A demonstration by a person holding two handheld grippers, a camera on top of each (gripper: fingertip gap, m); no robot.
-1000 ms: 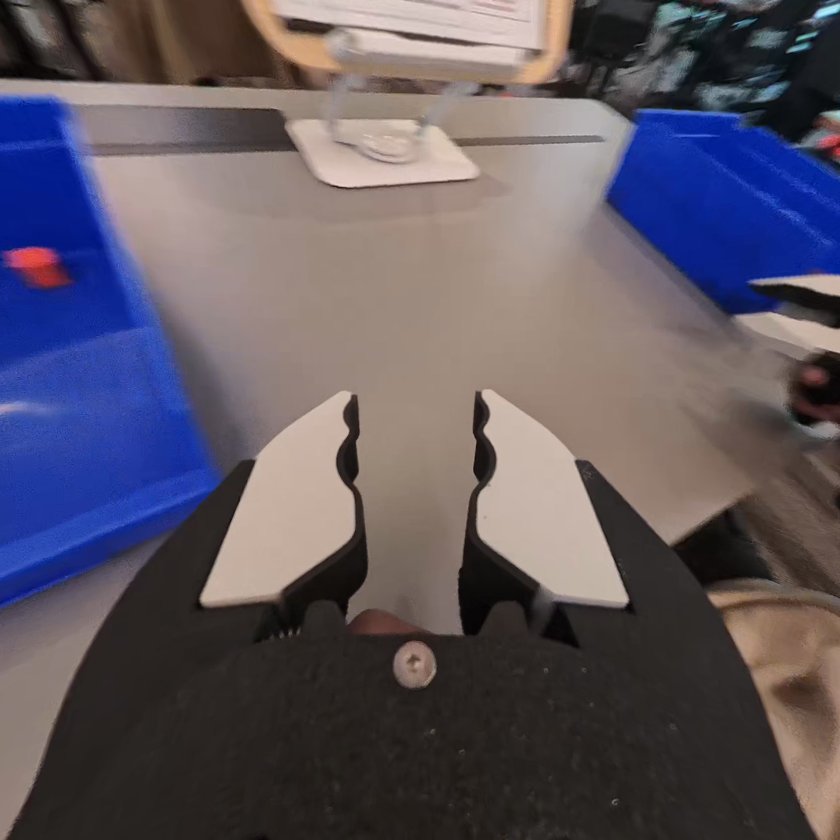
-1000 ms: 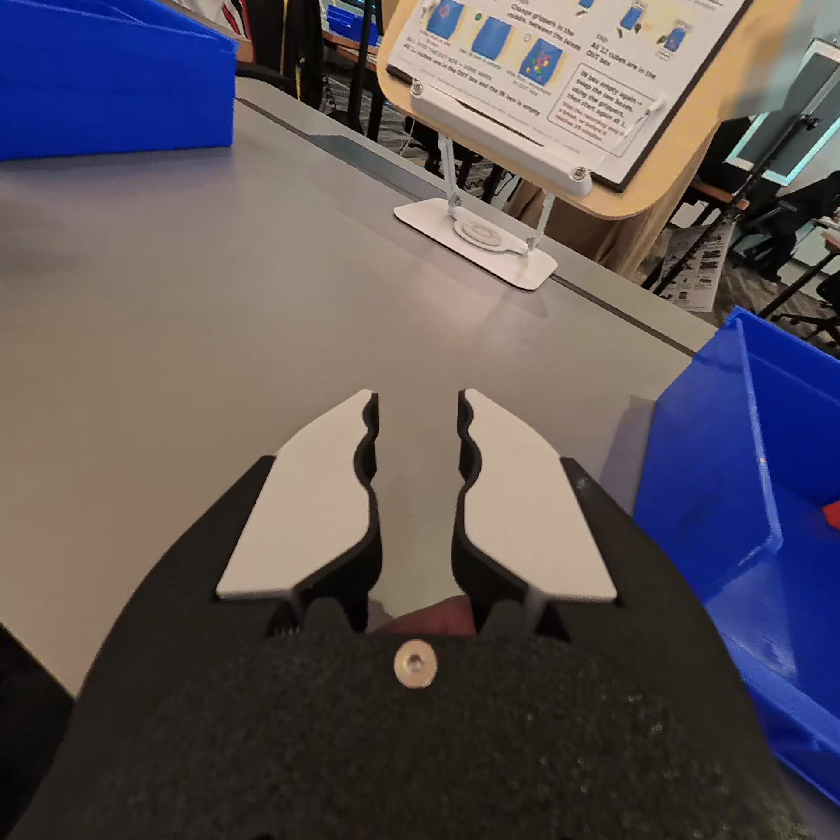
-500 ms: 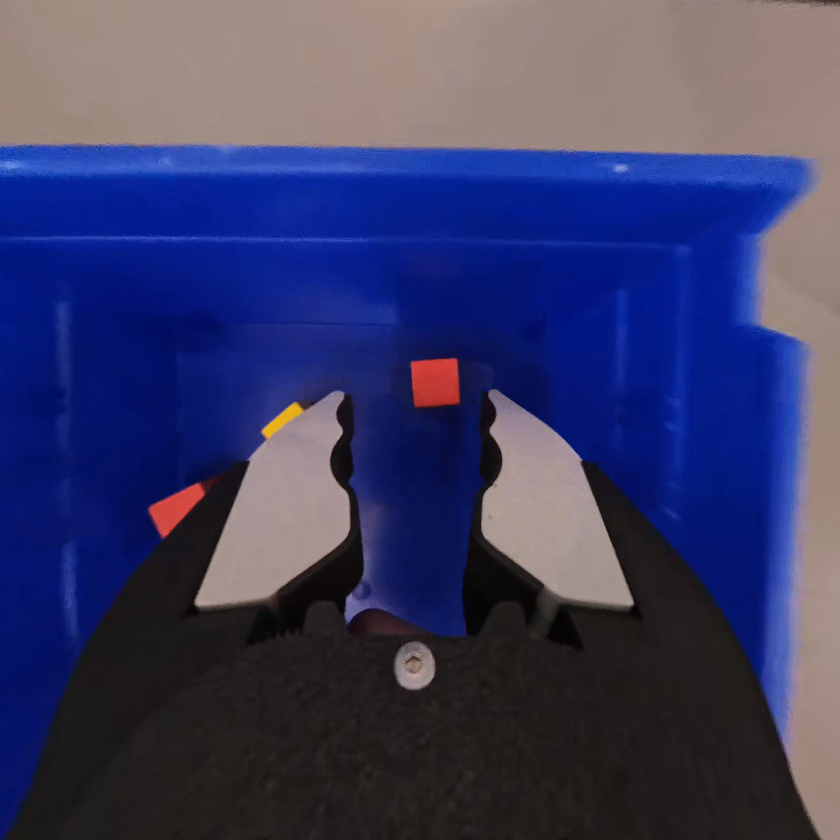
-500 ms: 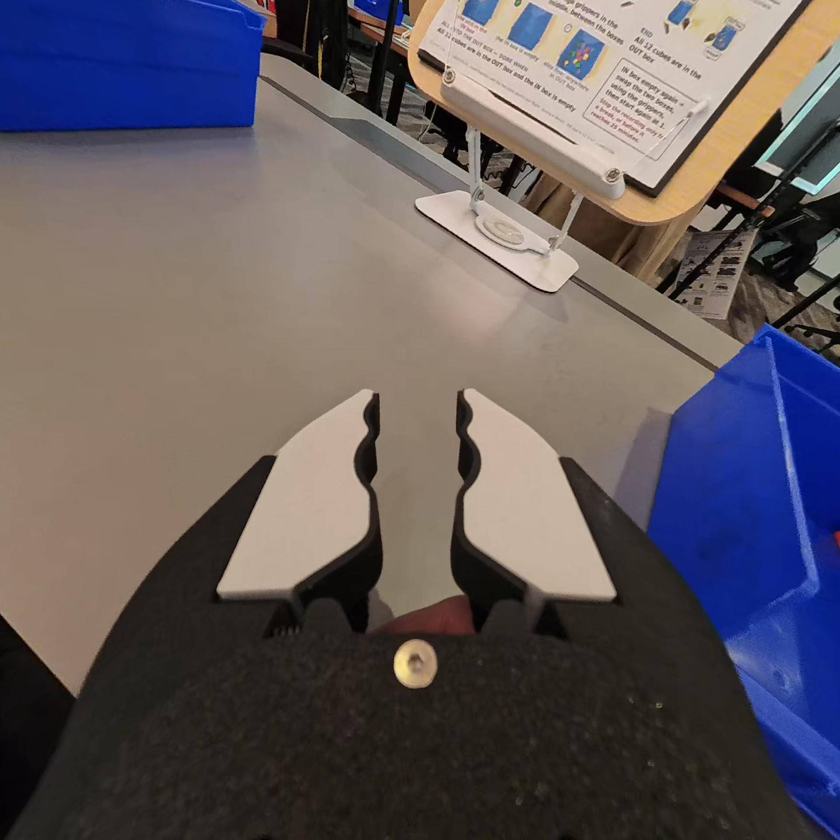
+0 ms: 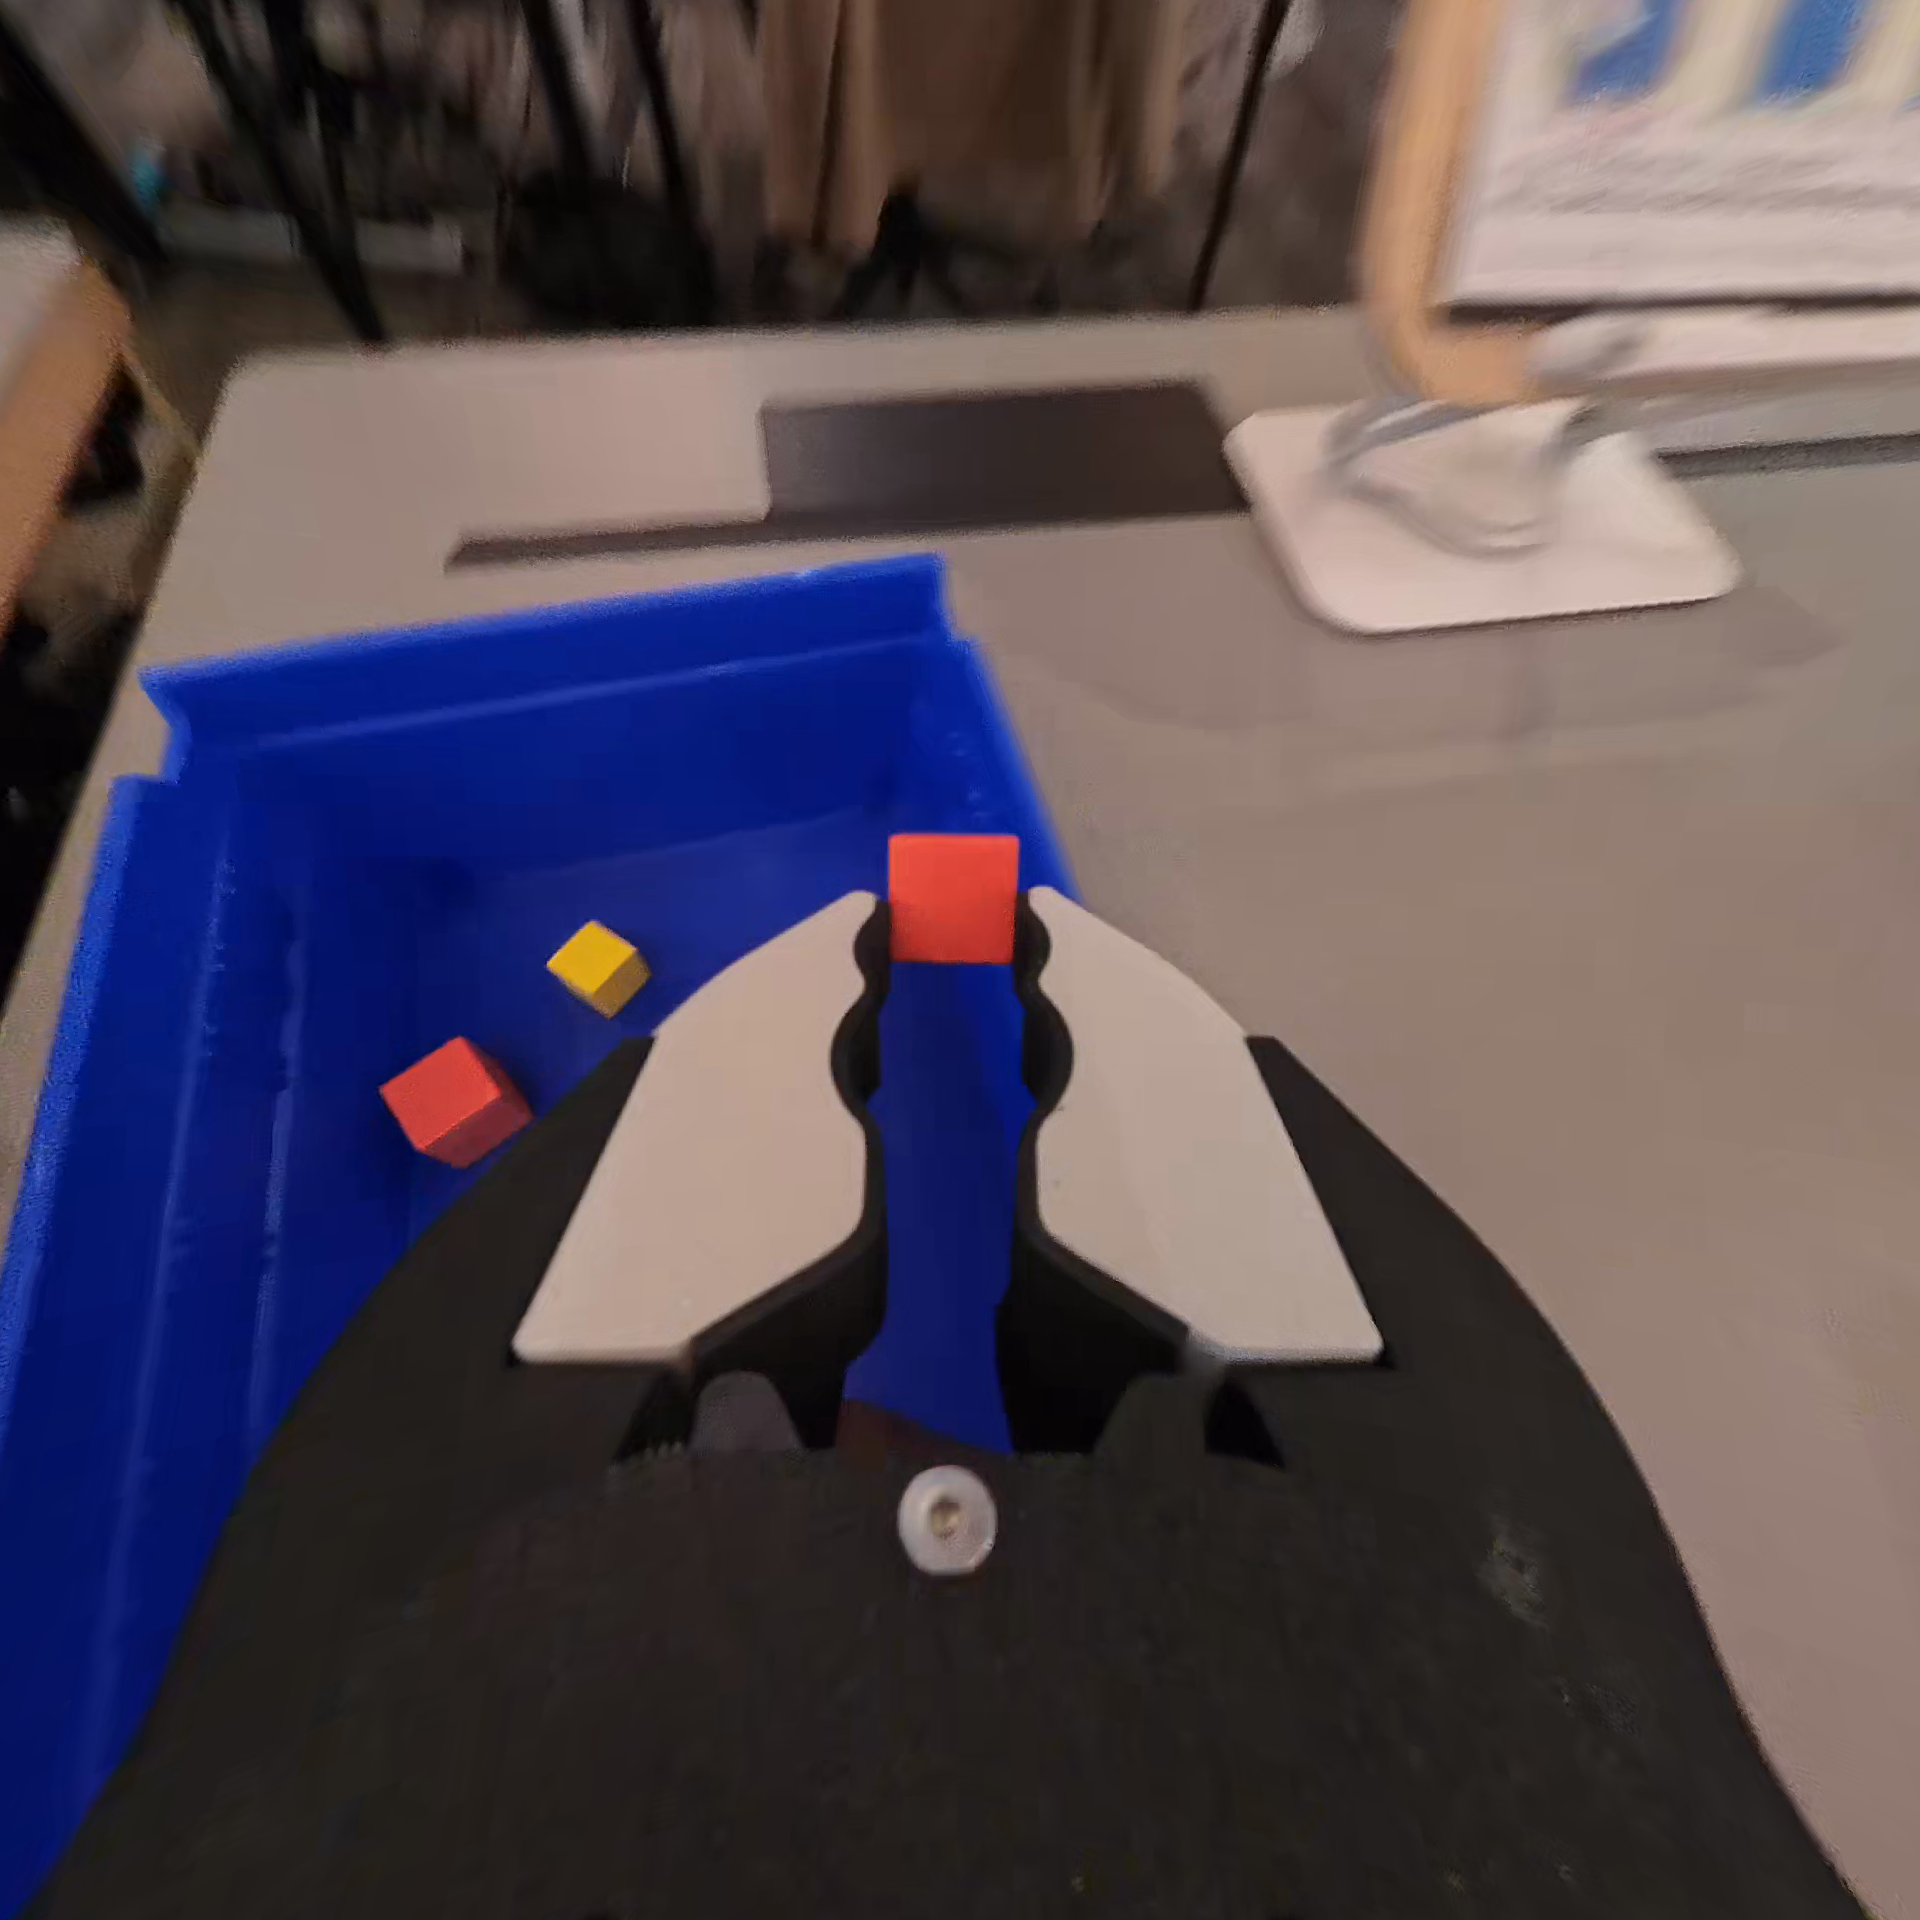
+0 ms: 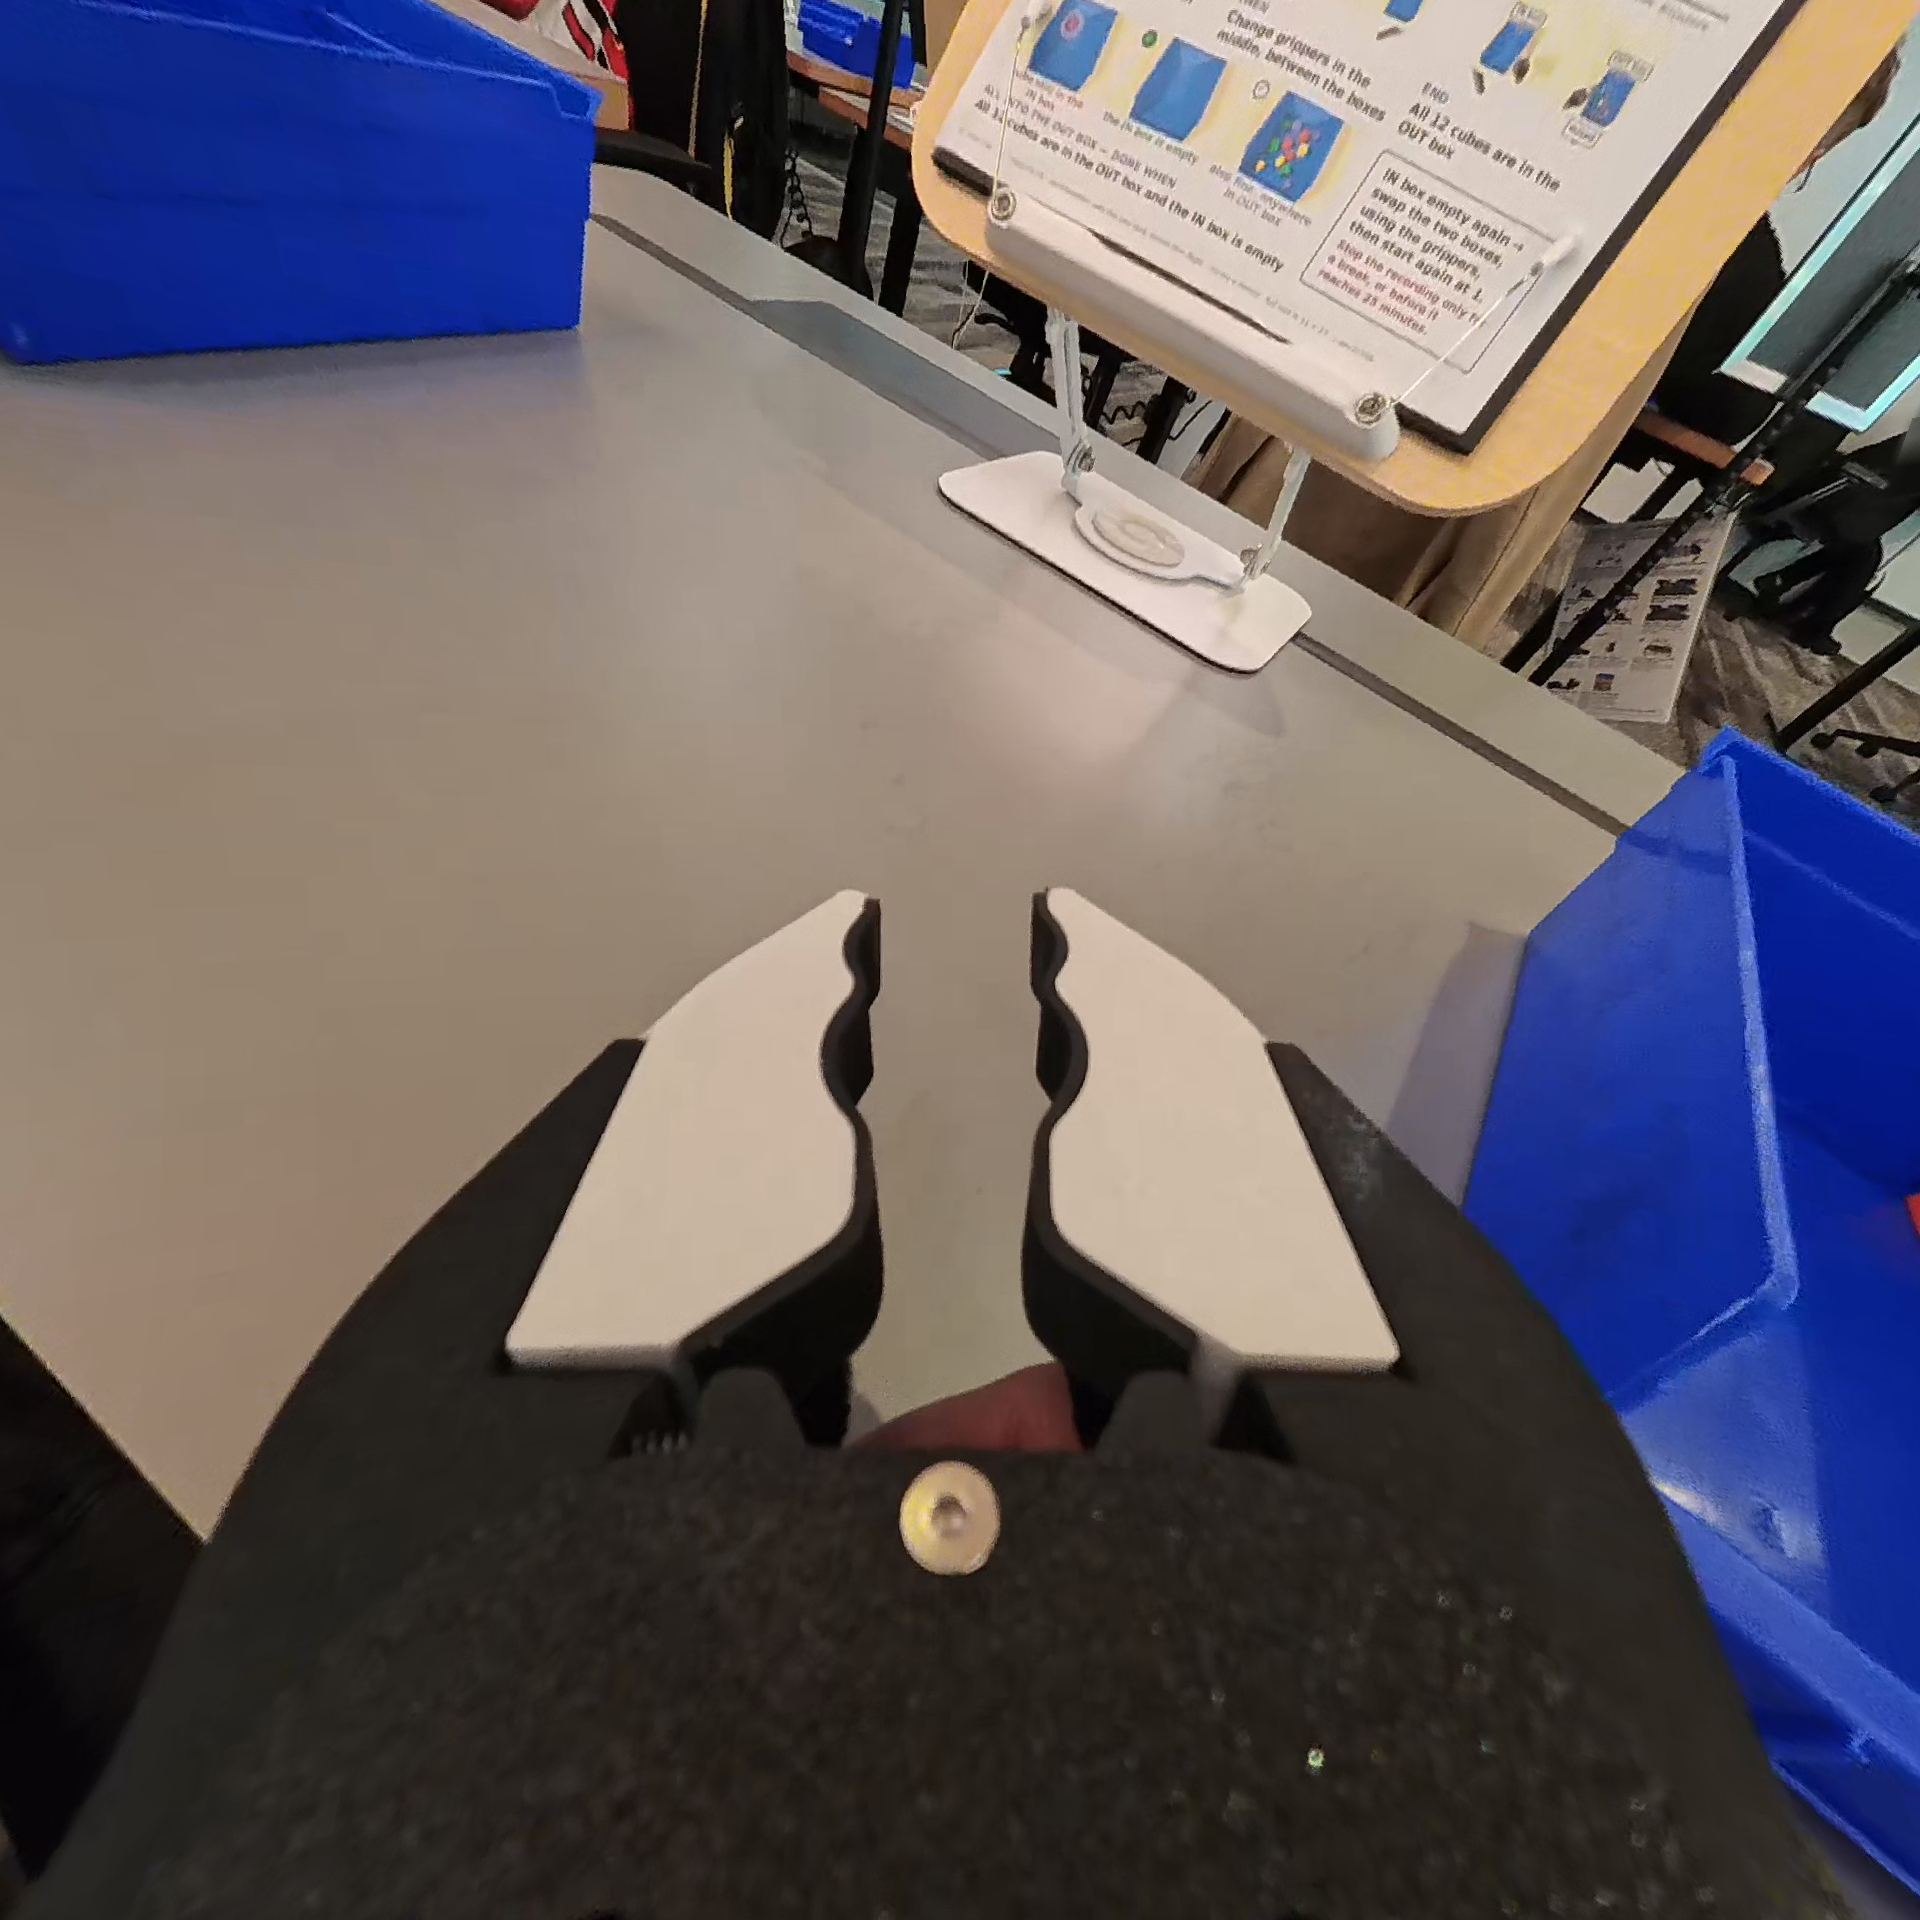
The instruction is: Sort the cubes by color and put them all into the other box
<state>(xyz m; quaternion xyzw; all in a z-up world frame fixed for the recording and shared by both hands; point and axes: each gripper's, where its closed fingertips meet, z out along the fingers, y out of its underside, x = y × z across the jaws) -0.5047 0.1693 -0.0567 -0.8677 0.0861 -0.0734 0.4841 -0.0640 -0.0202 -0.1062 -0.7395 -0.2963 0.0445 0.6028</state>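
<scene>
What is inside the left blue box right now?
On the box floor lie a red cube and a yellow cube. The left gripper hides the near part, so more cubes may lie there.

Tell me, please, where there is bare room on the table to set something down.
The grey table is bare between the far blue box, the white stand base and the near blue box. The far box is crowded: two cubes lie beside the left tongs.
</scene>
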